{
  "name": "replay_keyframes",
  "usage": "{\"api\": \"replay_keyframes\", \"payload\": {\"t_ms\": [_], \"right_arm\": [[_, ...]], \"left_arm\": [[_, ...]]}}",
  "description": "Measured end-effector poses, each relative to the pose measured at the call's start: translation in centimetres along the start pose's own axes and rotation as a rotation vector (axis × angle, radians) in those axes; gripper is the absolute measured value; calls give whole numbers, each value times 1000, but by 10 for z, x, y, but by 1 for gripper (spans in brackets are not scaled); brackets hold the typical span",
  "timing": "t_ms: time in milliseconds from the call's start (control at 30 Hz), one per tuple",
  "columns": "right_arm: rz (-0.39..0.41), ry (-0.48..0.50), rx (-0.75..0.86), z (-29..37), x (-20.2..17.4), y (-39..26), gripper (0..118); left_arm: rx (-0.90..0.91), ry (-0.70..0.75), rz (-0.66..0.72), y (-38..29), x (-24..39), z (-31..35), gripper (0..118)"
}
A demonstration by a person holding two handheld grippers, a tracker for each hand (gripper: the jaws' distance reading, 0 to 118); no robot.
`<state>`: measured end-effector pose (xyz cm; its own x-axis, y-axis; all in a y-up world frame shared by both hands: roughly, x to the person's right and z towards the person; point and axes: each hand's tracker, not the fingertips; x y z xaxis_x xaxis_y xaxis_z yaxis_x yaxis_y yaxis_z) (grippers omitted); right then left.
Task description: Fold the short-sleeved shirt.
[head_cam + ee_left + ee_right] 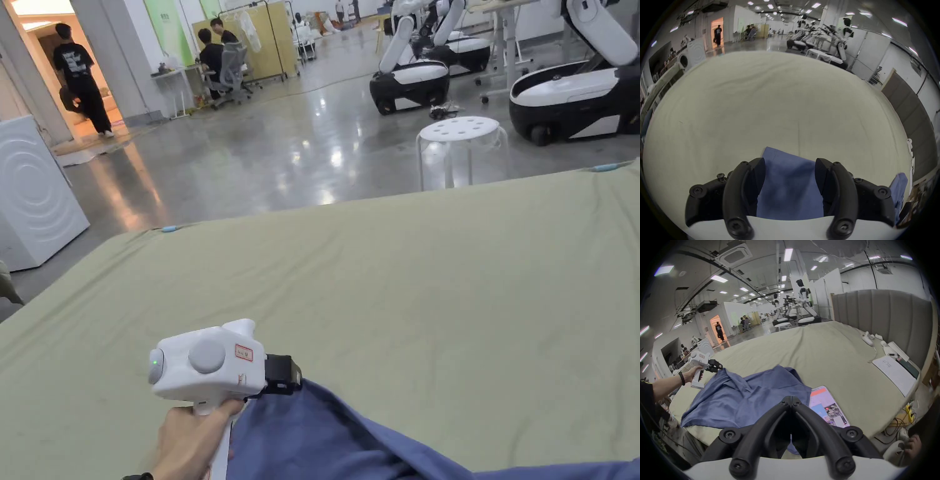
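Blue short-sleeved shirt [743, 395] sits crumpled on the near part of the bed [406, 269], bunched toward the near edge, most of the olive sheet beyond it bare. Left tongs [790, 173]: jaws stand wide apart in the left gripper view, blue cloth lying between them but neither pad pressing on it; in the right gripper view those tongs sit at a raised corner of the shirt, touching or just off the cloth, can't tell which. Right tongs [791, 400]: tips meet, closed tight; a sliver of blue shows low between the arms, but I can't tell if cloth is actually pinched at the tips. My read: task is barely started, step in hand is getting the shirt spread flat before any fold. To do it well: close the left tongs on a real corner or a shoulder seam, single layer, not a bunched wad; take the matching point with the right tongs; lift just enough to let the cloth hang free, then drag it toward the bed's middle and lay it down with tension between both sides so the creases pull out. Phone [829, 407] lies just beside the shirt's right edge, possibly tucked under it; keep the drag away from it or the cloth may sweep it along. Papers [894, 374] near the headboard [883, 311] are well apart, no issue.
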<state>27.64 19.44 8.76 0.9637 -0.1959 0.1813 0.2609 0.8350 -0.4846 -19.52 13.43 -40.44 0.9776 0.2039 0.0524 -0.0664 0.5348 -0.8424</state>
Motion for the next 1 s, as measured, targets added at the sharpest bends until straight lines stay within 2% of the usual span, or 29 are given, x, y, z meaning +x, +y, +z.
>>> {"api": "replay_keyframes", "payload": {"t_ms": [67,133,167,200,233,267,367,400,433,467,500,533,633,700,800,867,1000], "right_arm": [[-21,-16,-22,-1,7,-2,0],[-31,-25,-27,-1,10,-4,0],[-34,-22,-29,-1,12,-5,0],[-35,-19,-32,-2,12,-4,0],[-36,-18,-35,-4,13,-2,0],[-35,-12,-38,-5,12,0,0],[-29,15,-54,-17,12,22,2],[-31,37,-67,-24,14,31,21],[-35,66,-92,-36,15,43,47],[-34,74,-88,-47,17,54,78],[-34,86,-109,-64,18,66,99],[-30,93,-167,-84,19,78,97],[-39,132,-213,-139,21,93,96],[-4,95,-279,-173,19,92,94],[-21,74,-349,-204,16,75,73],[-59,77,-404,-216,13,62,71],[-40,21,-371,-212,2,47,61]], "left_arm": [[-41,58,-35,-10,15,-3,60],[-26,97,-126,-13,31,-2,53],[-30,98,-156,-11,30,-2,45],[-20,84,-175,-11,35,0,15],[-42,59,-182,-11,42,-2,9],[-60,116,-207,-11,48,-6,8],[-74,102,-200,-8,44,-13,8],[-81,98,-196,-6,44,-12,8],[-89,91,-192,1,29,-21,8],[-93,85,-184,3,27,-22,8],[-98,82,-177,4,27,-22,8],[-99,79,-176,5,27,-22,8],[-101,73,-176,1,26,-22,8],[-99,63,-165,3,19,-26,8],[-95,49,-144,6,13,-27,8],[-97,41,-138,8,8,-29,8],[-96,28,-134,0,17,-21,8]]}}
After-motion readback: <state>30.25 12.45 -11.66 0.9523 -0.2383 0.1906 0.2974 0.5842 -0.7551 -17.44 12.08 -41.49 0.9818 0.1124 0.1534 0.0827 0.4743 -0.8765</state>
